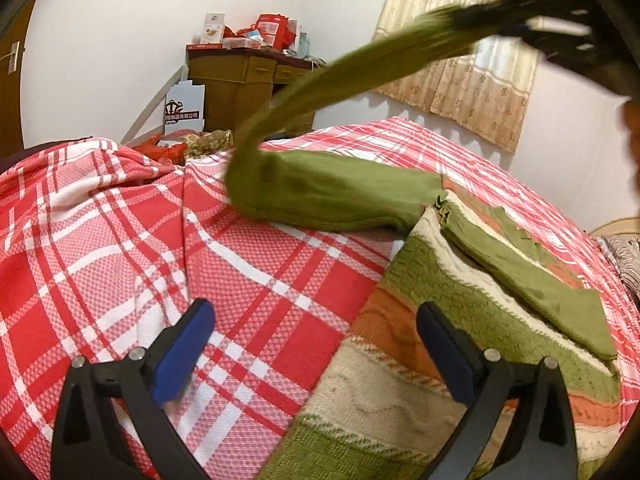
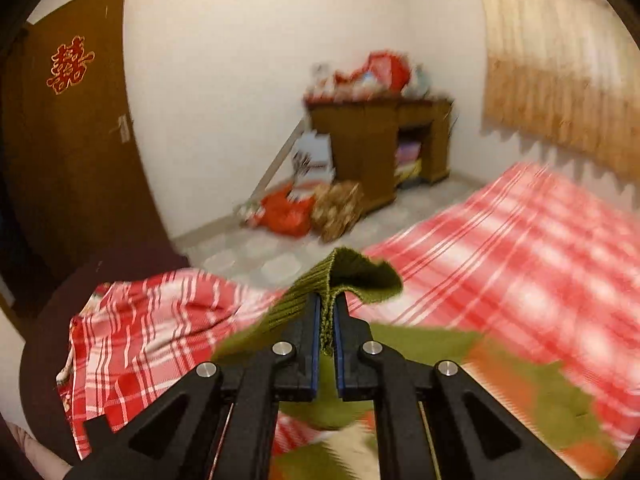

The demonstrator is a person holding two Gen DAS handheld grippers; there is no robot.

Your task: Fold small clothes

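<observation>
- left wrist view: the striped sweater (image 1: 460, 344) lies in the lower right of the frame on the plaid bedspread (image 1: 200, 240), its body flat with one olive sleeve already laid across it.
- the other green sleeve (image 1: 332, 196) stretches from the sweater's shoulder at centre up to the upper right, where the right gripper (image 1: 560, 28) lifts its cuff; that corner is blurred.
- the left gripper (image 1: 316, 340) hangs released at the bottom, jaws wide apart, one blue pad over the bedspread and one over the knit, holding nothing.
- judgement: pressing it on the shoulder would keep the body from dragging.
- right wrist view: the right gripper (image 2: 328, 320) is clenched on the ribbed cuff (image 2: 352, 276), which pokes up between its pads at centre.
- judgement: carry the cuff across the chest, lower it flat, then let go.
</observation>
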